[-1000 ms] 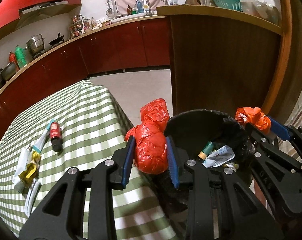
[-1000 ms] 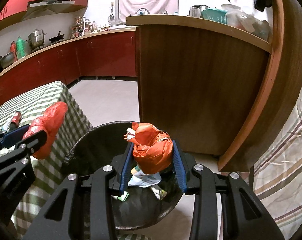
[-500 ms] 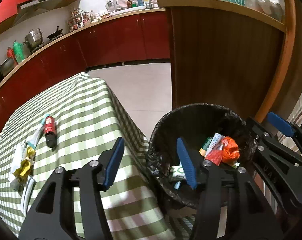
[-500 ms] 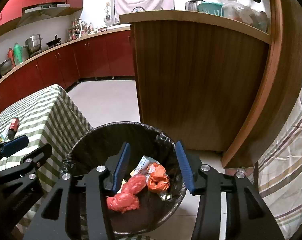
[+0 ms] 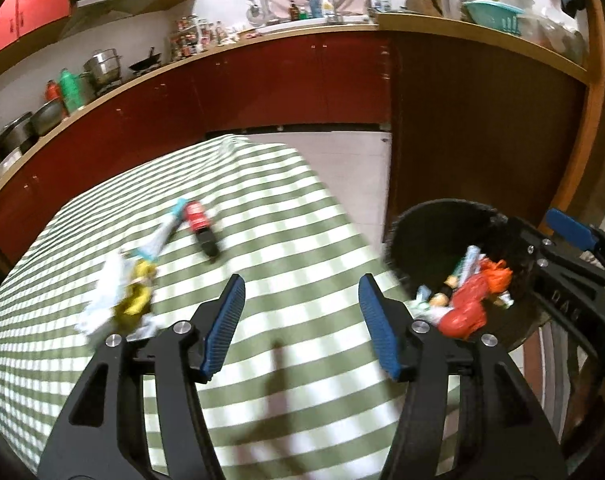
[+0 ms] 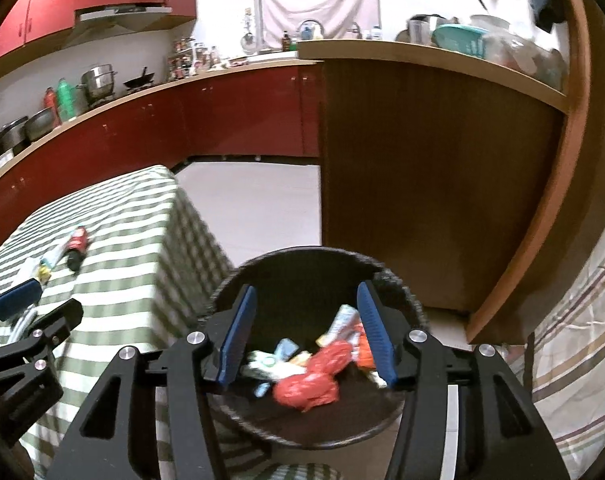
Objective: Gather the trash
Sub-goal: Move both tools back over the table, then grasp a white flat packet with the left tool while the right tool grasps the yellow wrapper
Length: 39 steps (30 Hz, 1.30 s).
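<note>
A black-lined trash bin (image 6: pixel 302 264) stands beside the checked table (image 5: pixel 286 240). Inside it lie a red plastic bag (image 6: pixel 310 388), an orange bag (image 5: pixel 498 276) and several wrappers. On the table lie a small red-labelled bottle (image 5: pixel 200 228), a toothpaste-like tube (image 5: pixel 162 236) and a crumpled yellow and white wrapper (image 5: pixel 122 300). My left gripper (image 5: pixel 300 324) is open and empty above the table's near right part. My right gripper (image 6: pixel 306 332) is open and empty above the bin.
Red kitchen cabinets (image 5: pixel 222 88) with pots and bottles on the counter run along the back. A tall brown wooden counter (image 6: pixel 422 180) stands right behind the bin. Pale tiled floor (image 6: pixel 254 204) lies between table and cabinets. A striped cloth (image 6: pixel 582 340) hangs at the far right.
Both grippers let go of their bags, which now lie in the bin. The left gripper has swung left from over the bin to over the table. The right stays over the bin.
</note>
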Motion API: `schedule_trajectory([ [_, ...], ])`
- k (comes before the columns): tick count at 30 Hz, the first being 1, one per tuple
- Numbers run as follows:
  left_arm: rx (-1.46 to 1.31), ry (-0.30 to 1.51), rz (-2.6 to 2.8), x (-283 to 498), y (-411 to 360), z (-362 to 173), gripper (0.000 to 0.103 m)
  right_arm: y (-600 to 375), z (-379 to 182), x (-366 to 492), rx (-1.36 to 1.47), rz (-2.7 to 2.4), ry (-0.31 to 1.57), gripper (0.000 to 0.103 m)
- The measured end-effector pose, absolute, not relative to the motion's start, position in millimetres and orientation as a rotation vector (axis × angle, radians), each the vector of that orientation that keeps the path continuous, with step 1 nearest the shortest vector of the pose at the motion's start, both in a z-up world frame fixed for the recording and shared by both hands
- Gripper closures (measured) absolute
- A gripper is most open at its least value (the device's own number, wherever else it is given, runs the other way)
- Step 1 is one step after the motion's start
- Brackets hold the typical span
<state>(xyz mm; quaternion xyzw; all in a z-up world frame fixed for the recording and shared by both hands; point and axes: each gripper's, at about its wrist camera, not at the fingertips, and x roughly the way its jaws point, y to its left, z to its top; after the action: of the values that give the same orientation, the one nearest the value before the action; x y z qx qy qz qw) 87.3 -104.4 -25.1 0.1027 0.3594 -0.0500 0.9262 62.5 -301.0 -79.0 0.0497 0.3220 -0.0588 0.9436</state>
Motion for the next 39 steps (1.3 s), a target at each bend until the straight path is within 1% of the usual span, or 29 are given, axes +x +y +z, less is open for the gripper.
schedule_trajectory([
  [8,0.192,0.743,0.002,67,-35,-17,0.044,-243,-73,60,0.059,-0.021,0.664,0.05],
  [11,0.181,0.751,0.043,61,-10,-19,0.039,-221,-71,59,0.036,0.014,0.665,0.05],
  [15,0.153,0.775,0.09,60,20,-26,0.039,-200,-71,59,0.03,0.053,0.673,0.05],
  [22,0.125,0.837,0.089,70,47,-38,0.039,-162,-75,62,0.014,0.107,0.699,0.05],
  [29,0.113,0.884,0.02,83,49,-51,0.039,-145,-80,69,0.007,0.138,0.725,0.05],
  [31,0.107,0.884,0.006,85,48,-53,0.041,-144,-80,71,0.016,0.144,0.732,0.05],
  [32,0.1,0.885,-0.004,86,47,-54,0.047,-143,-80,72,0.018,0.147,0.734,0.05],
  [33,0.086,0.885,-0.027,87,47,-54,0.056,-141,-80,72,0.019,0.15,0.736,0.05],
  [34,0.079,0.886,-0.042,88,46,-54,0.06,-140,-80,73,0.017,0.152,0.737,0.05],
  [35,0.076,0.884,-0.056,87,45,-54,0.066,-138,-80,73,0.014,0.155,0.738,0.05],
  [36,0.08,0.88,-0.076,87,43,-55,0.075,-137,-81,73,0.012,0.156,0.737,0.05],
  [37,0.081,0.877,-0.093,86,40,-55,0.08,-135,-81,73,0.01,0.158,0.737,0.05],
  [38,0.084,0.874,-0.1,84,38,-56,0.083,-135,-81,73,0.01,0.16,0.738,0.05],
  [39,0.09,0.871,-0.094,84,37,-56,0.083,-134,-81,73,0.011,0.161,0.738,0.05],
])
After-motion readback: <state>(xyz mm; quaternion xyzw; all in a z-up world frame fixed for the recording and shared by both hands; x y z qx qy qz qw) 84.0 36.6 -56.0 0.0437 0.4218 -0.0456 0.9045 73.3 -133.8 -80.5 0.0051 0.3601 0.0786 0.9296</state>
